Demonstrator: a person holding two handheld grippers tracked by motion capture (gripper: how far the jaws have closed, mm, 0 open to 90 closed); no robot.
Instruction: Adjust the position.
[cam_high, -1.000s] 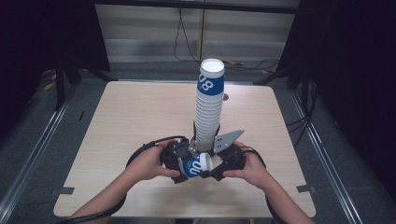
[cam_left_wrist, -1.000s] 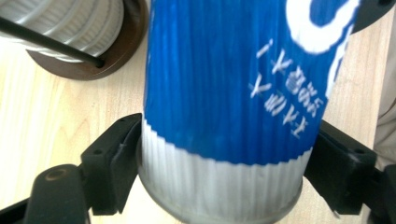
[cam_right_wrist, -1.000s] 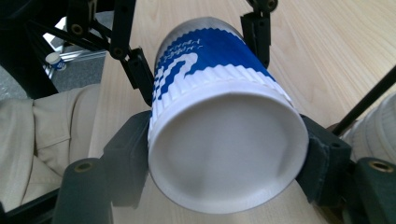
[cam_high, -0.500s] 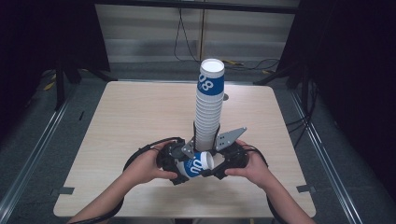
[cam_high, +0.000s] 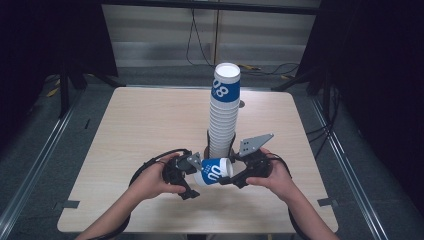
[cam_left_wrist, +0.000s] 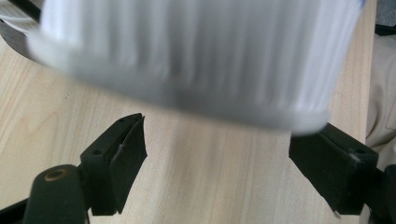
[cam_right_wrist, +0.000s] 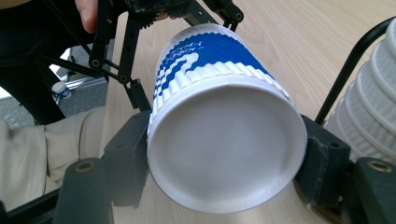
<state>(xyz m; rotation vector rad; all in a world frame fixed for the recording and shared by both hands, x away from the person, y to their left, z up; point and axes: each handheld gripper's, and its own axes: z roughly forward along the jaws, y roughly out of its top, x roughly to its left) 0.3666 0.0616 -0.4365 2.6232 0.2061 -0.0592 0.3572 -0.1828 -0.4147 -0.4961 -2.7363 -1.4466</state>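
Holding: my right tongs (cam_high: 231, 176) grip one blue-and-white paper cup (cam_high: 213, 171) lying on its side, just in front of the foot of the cup stack (cam_high: 223, 112).
Right tongs: the jaws are closed in on the cup near its base; in the right gripper view the cup (cam_right_wrist: 219, 135) sits wedged between the two black pads, its white bottom disc facing the camera.
Left tongs: my left tongs (cam_high: 192, 172) stand with the jaws spread wide and nothing clamped; in the left gripper view the ribbed white rim end of the cup (cam_left_wrist: 187, 60) lies blurred just past the two pads, and I cannot tell whether either pad touches it.
Cup: held level above the table (cam_high: 140, 125), its mouth turned toward my left tongs, its base toward my right tongs, its blue band with white lettering facing up.
Cup stack: a tall upright column of nested cups, standing near the middle of the table, just behind the held cup; its ribbed white side shows at the right edge of the right gripper view (cam_right_wrist: 369, 116).
Stand: a thin black frame rises around the foot of the stack (cam_high: 233, 142).
Hands: my left hand (cam_high: 150, 182) is to the left of the stack's foot, my right hand (cam_high: 272, 175) to the right of it, both nearer to me than the stack.
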